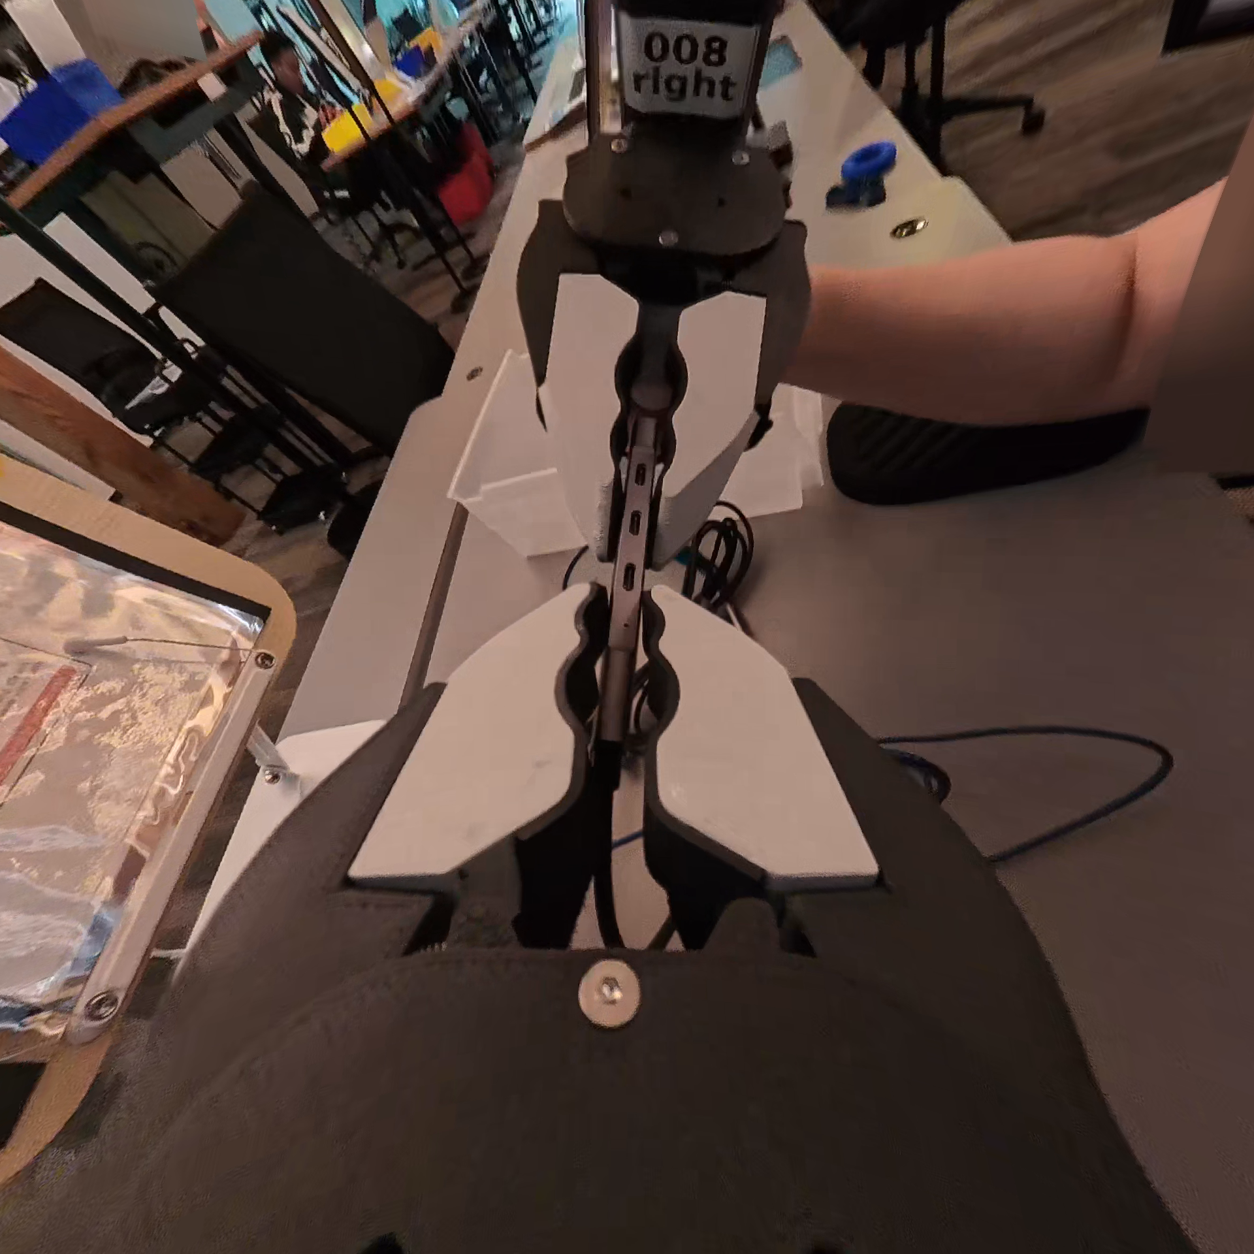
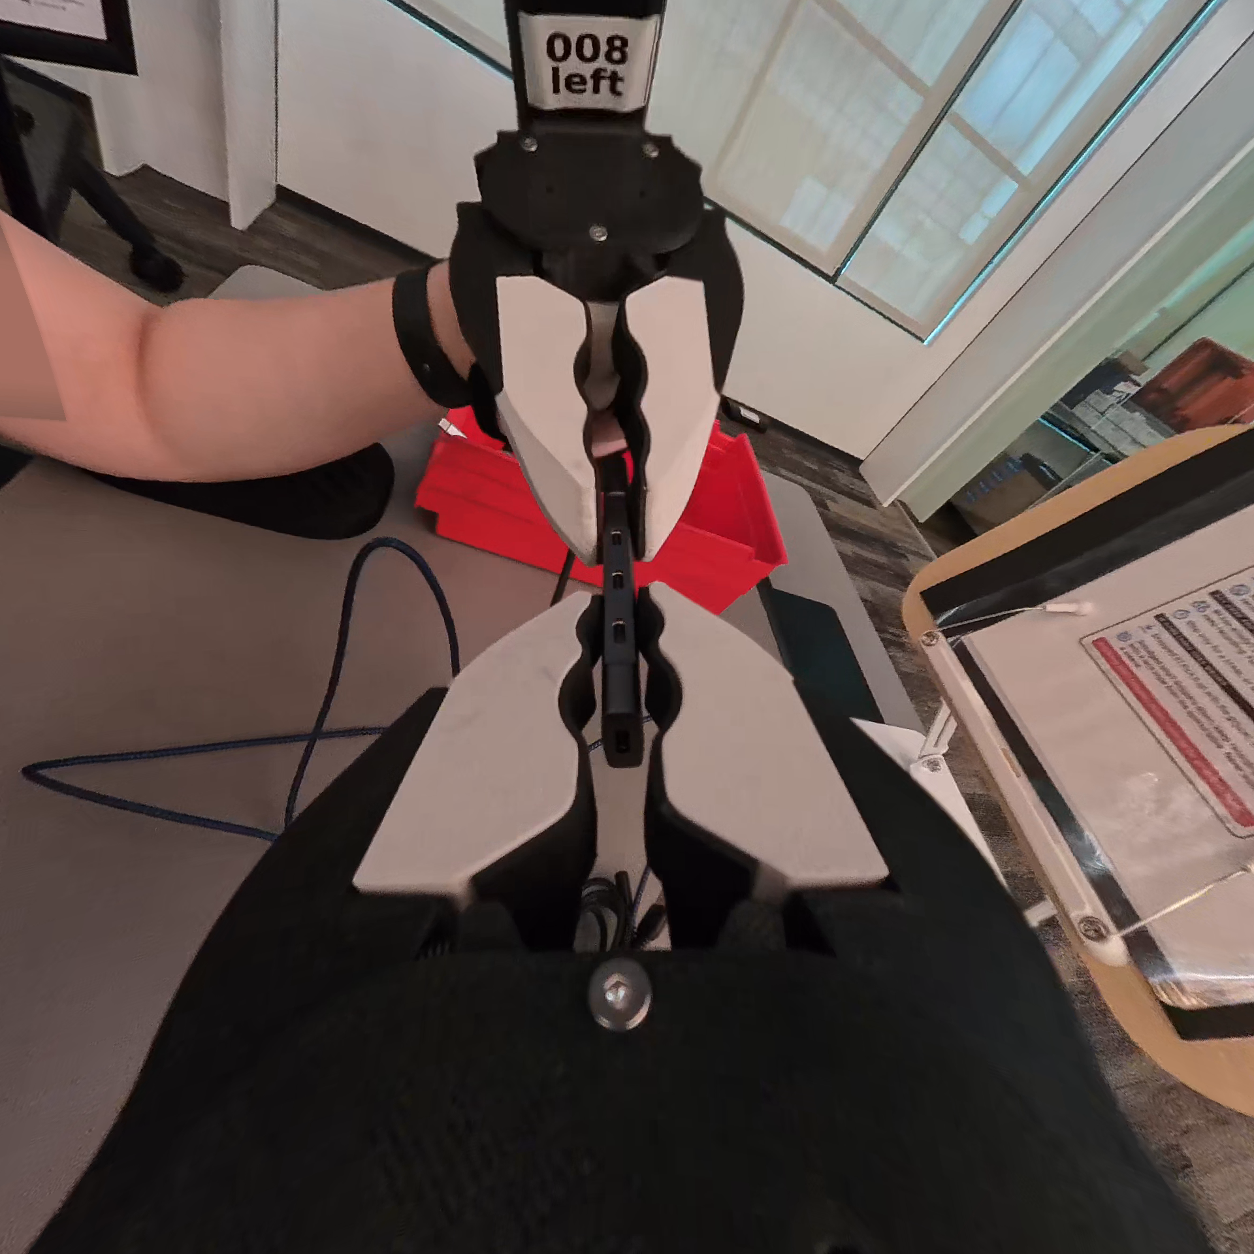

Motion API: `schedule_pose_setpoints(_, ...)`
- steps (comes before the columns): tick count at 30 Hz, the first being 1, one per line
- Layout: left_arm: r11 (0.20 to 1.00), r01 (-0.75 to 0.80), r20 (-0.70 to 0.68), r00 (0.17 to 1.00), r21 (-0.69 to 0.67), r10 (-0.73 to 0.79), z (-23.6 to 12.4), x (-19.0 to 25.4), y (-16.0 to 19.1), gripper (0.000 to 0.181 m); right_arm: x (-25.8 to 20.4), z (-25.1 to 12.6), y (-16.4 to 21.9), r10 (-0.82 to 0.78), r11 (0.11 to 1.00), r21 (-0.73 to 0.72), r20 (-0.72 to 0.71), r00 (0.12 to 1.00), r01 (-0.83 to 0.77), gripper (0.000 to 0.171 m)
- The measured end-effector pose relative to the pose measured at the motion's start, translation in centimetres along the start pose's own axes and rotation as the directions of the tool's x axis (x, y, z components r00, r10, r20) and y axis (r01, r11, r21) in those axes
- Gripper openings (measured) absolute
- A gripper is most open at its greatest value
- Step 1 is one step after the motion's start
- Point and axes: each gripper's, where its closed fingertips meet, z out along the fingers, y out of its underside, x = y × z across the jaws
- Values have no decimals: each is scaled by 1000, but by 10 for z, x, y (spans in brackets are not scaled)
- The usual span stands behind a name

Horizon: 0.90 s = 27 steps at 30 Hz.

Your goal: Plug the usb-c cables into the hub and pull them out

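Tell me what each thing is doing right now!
hub: held up off the table, ports empty, gripped at both ends.
left tool: shut on the hub's cable end.
right tool: shut on the hub's other end.
blue cable: loose on the table, unplugged.
red bin: sitting on the table.

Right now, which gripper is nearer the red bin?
Left. The left gripper sits just in front of the red bin, shut on the far end of the hub. The right gripper holds the hub's other end, on the side away from the bin.
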Motion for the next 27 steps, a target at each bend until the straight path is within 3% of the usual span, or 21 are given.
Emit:
schedule_pose_setpoints(1, 1000, -6, -1, 1000, -18, 6, 0, 0, 2, 8, 0, 2, 2, 7, 1000, 3, 5, 1000, -7, 11)
schedule_pose_setpoints(6, 995, -16, 101, 995, -97, 25, -18, -17, 11, 8, 20, -2, 9, 38, 999, -4, -104, 994, -39, 21)
schedule_pose_setpoints(8, 996, 10, 169, 986, -91, 5, -33, -30, 12, 8, 38, -7, 21, 132, 990, -25, -181, 975, -139, 25)
schedule_pose_setpoints(12, 995, 50, 339, 941, -88, -17, -65, -57, 14, 8, 61, -7, 94, 368, 859, -237, -332, 868, -455, 25)
schedule_pose_setpoints(18, 993, 99, 476, 878, -56, -61, -93, -77, 11, 8, 74, -29, 136, 376, 762, -340, -459, 805, -550, 19)
schedule_pose_setpoints(22, 994, 92, 482, 875, -61, -51, -94, -76, 7, 8, 30, -33, 137, 431, 716, -508, -219, 875, -479, 22)
schedule_pose_setpoints(27, 994, 78, 481, 876, -71, -35, -93, -73, 3, 8, -34, -13, 115, 286, 836, -528, 183, 941, -151, 30)
